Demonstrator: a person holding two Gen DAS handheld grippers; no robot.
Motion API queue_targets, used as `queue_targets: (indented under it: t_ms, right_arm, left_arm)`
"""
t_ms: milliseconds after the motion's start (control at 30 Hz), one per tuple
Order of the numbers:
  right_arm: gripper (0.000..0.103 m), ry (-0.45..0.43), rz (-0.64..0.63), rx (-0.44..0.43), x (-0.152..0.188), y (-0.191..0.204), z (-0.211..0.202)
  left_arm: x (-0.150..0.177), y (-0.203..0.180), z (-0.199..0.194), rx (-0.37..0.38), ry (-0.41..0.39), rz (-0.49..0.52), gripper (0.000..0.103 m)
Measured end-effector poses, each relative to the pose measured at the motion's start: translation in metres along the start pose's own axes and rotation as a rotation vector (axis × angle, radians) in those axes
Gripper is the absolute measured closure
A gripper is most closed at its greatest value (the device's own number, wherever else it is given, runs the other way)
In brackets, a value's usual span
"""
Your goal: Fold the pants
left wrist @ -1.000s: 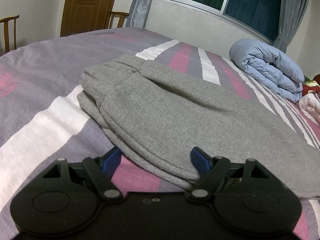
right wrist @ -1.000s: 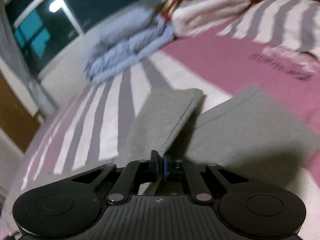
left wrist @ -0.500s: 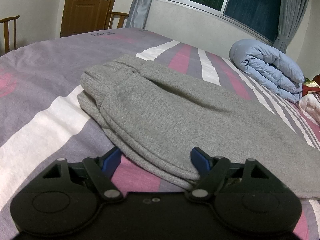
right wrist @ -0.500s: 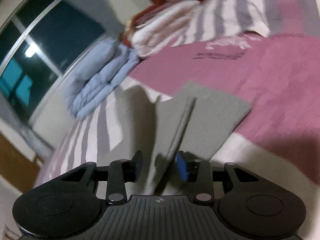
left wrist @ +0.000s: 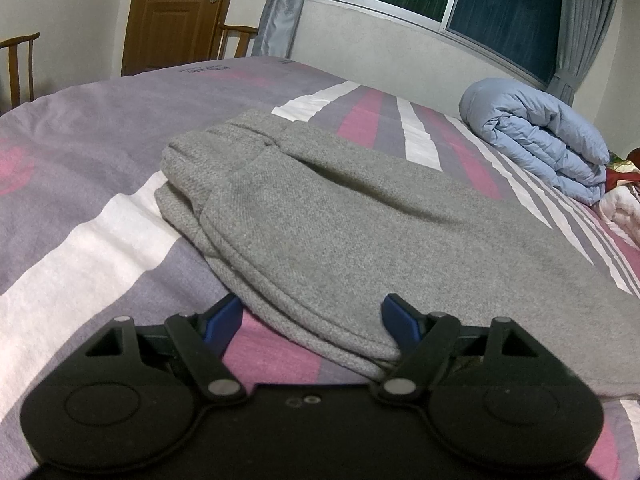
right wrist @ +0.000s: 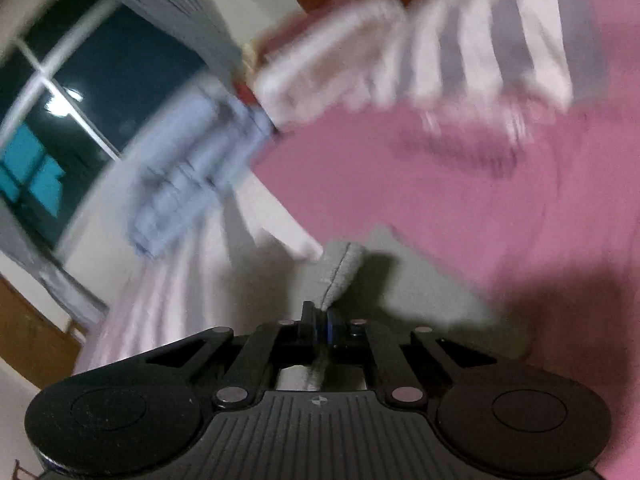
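Note:
Grey pants (left wrist: 360, 224) lie on the striped bed cover, waistband end at the far left. My left gripper (left wrist: 312, 316) is open, its blue pads on either side of the pants' near hem edge, not closed on it. In the right wrist view my right gripper (right wrist: 320, 320) is shut on a thin fold of the grey pants (right wrist: 340, 272), which rises from between the pads. That view is blurred by motion.
A rolled light-blue duvet (left wrist: 536, 136) lies at the far right of the bed, with pale folded bedding (right wrist: 340, 68) beside it. The bed cover (left wrist: 80, 240) has purple, white and pink stripes. A wooden door (left wrist: 176, 12), chairs and a window stand beyond.
My right gripper opened briefly half a second ago and has shut again on the pants' fold, swinging its view. The left gripper has not moved.

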State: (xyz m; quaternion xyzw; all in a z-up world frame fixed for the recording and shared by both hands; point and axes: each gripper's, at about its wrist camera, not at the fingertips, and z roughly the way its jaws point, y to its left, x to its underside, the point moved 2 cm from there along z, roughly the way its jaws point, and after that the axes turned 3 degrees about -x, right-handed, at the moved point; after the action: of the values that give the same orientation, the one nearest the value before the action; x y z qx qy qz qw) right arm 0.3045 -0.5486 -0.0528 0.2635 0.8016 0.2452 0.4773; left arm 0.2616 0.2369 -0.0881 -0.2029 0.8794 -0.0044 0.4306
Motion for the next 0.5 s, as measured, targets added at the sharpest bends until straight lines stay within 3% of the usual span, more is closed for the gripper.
queue_targets:
  t_ms: [67, 167, 267, 400, 500]
  right_arm:
    - [0.098, -0.042, 0.003, 0.035, 0.004, -0.011, -0.02]
    - [0.098, 0.053, 0.034, 0.136, 0.028, -0.042, -0.013]
    - [0.098, 0.043, 0.136, 0.111, 0.041, -0.063, -0.014]
    - [0.098, -0.026, 0.137, 0.065, 0.035, -0.055, -0.027]
    - [0.098, 0.012, 0.082, 0.129, 0.036, -0.054, -0.018]
  left_arm:
    - [0.0, 0.0, 0.0, 0.0, -0.001, 0.001, 0.032]
    - [0.0, 0.0, 0.0, -0.001, 0.001, 0.0, 0.032]
    - [0.0, 0.0, 0.0, -0.001, 0.001, 0.0, 0.032]
    - [0.0, 0.0, 0.0, -0.001, -0.001, 0.0, 0.032]
    - [0.0, 0.0, 0.0, -0.001, 0.0, 0.0, 0.032]
